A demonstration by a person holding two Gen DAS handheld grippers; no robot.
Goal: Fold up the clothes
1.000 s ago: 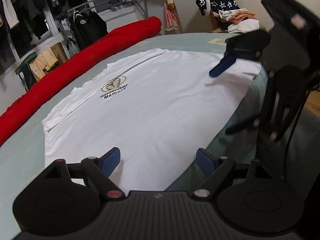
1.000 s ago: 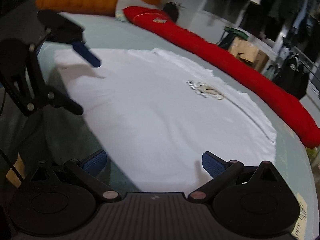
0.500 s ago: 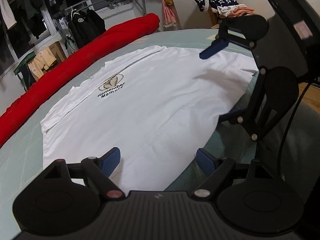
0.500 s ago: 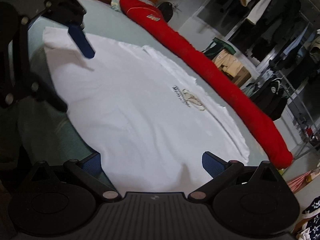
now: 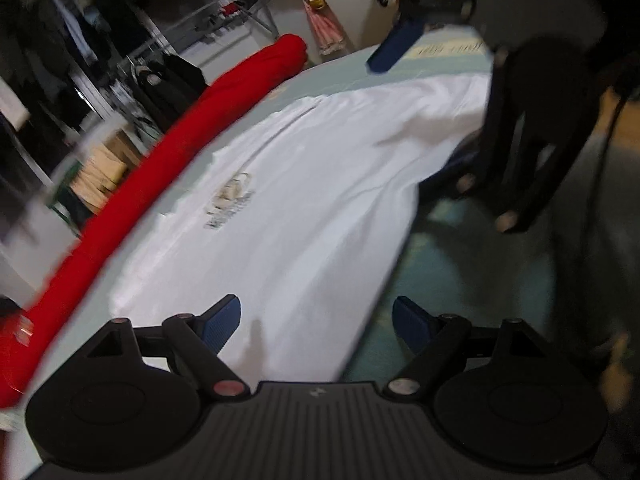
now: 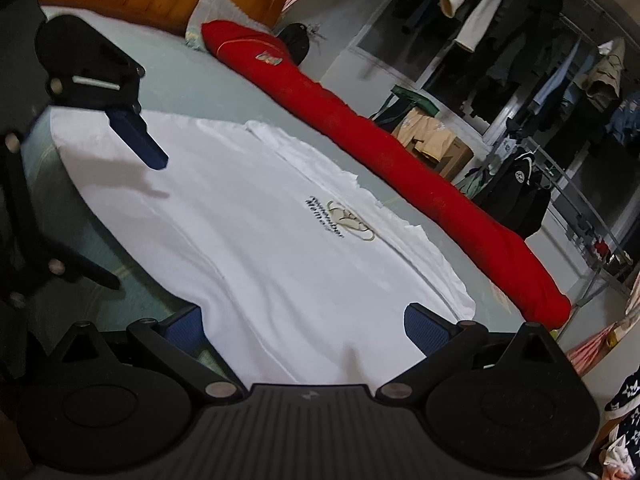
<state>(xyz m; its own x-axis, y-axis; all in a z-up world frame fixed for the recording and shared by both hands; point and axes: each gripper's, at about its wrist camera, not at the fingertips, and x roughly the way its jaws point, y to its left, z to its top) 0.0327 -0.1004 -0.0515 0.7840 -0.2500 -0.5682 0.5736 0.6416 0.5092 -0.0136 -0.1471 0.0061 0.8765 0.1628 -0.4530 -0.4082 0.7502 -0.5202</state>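
Pale green bedding covers the bed [image 6: 208, 92], which fills most of both wrist views, and on it a white T-shirt [image 6: 256, 240] lies spread flat across the middle of each frame, its near edge hanging over the side of the bed at the bottom. A long red bolster [image 6: 400, 160] runs along the far side of the shirt, from the upper middle to the right edge in the right wrist view and from the upper middle down to the lower left in the left wrist view, which is blurred. Racks of dark hanging clothes [image 6: 520, 40] fill the upper right behind it. The left gripper [image 5: 316, 320] sits at the bottom of its own view with its jaws wide, nothing held, one blue pad over the shirt and the other off its edge. The right gripper [image 6: 304, 326] is likewise spread wide and empty, the shirt's near edge between its pads. A small dark and gold printed logo [image 6: 340, 216] marks the shirt's centre.
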